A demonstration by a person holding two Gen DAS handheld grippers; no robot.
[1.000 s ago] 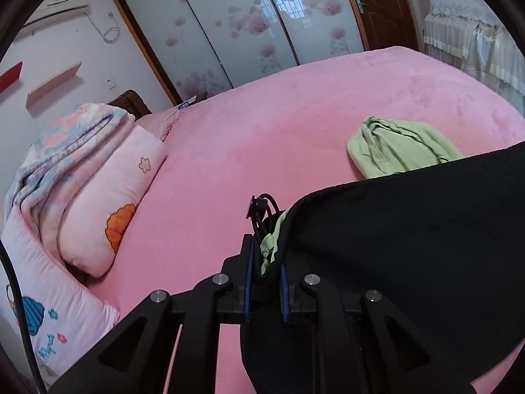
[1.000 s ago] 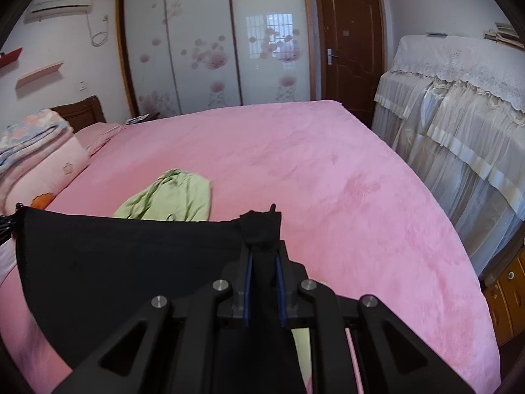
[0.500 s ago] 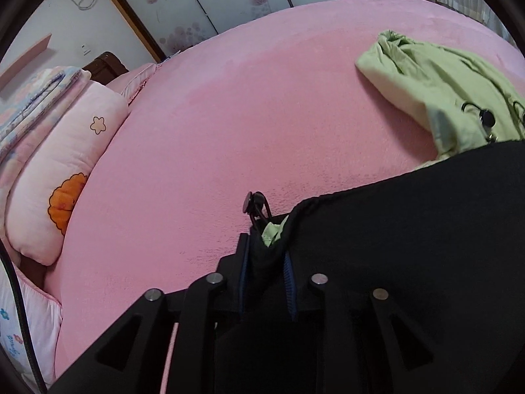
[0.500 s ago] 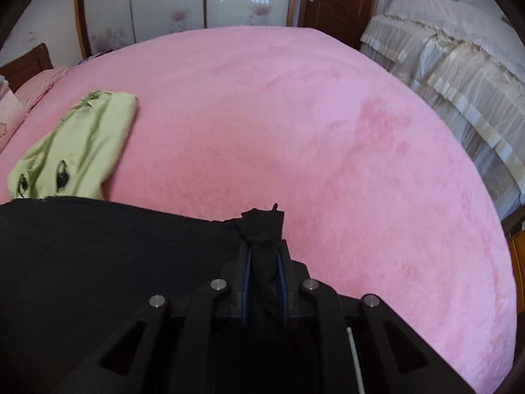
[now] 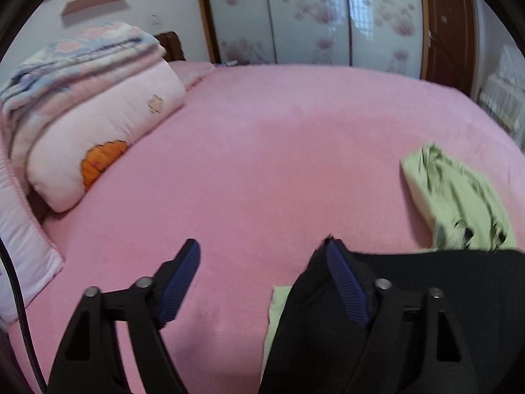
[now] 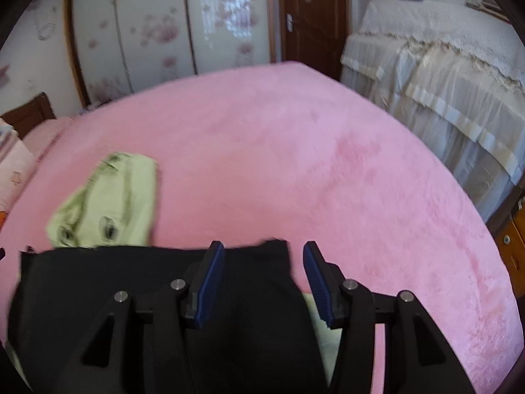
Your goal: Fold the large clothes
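two tools are opening over the near edge of the pink bed (image 5: 262,170): the left tool (image 5: 262,257) and right tool (image 6: 264,256) grip nothing, the black garment (image 6: 98,282) lying flat beneath them. farther off lies a crumpled green garment (image 6: 115,197).

I am in a home bedroom: ahead of my tool spreads a bed (image 5: 262,164) under a pink blanket, pillows (image 5: 108,138) stacked to the left, a sliding wardrobe (image 5: 311,16) with flowered doors beyond, a wooden door (image 6: 311,13) further right.
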